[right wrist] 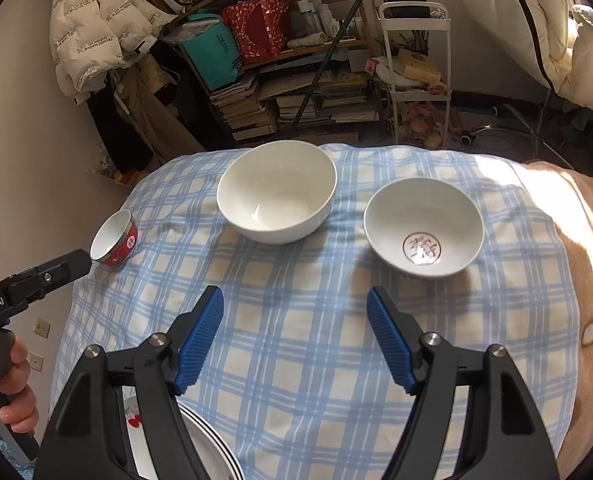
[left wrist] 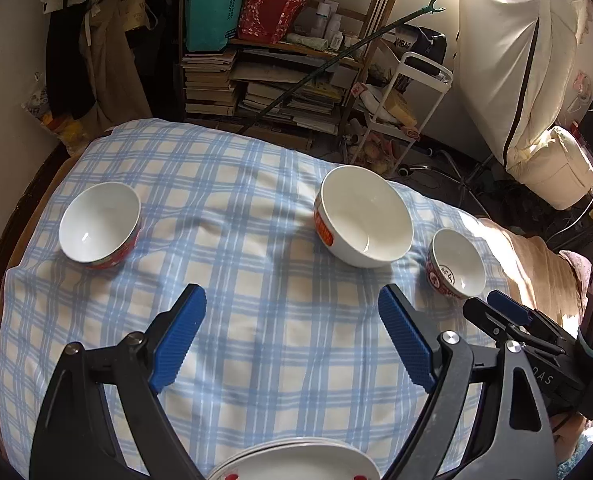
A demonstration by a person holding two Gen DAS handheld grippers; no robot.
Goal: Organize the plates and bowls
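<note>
Left tongs [left wrist: 292, 332], blue ribbed pads spread wide, nothing between them, hovering over the blue-and-white checked cloth [left wrist: 256, 360]. Right tongs [right wrist: 294, 336] likewise agape and empty.

Just under and behind both tools, at the near edge: stack of white plates with red fruit print [left wrist: 296, 460], cut off by the frame, count impossible to tell.

Ahead of the left tongs, slightly to the right: large white ceramic bowl with an orange label [left wrist: 362, 216]. Far left, well apart: mid-sized white bowl with red patterned outside [left wrist: 98, 226], plainly the left hand's reach. Ahead-right of the right tongs, nearest to them: small white bowl with a red character inside [right wrist: 423, 227]. Round bowls, so no long axis; rim grip from above likely needed. Nesting order judged only: small into large.
</note>
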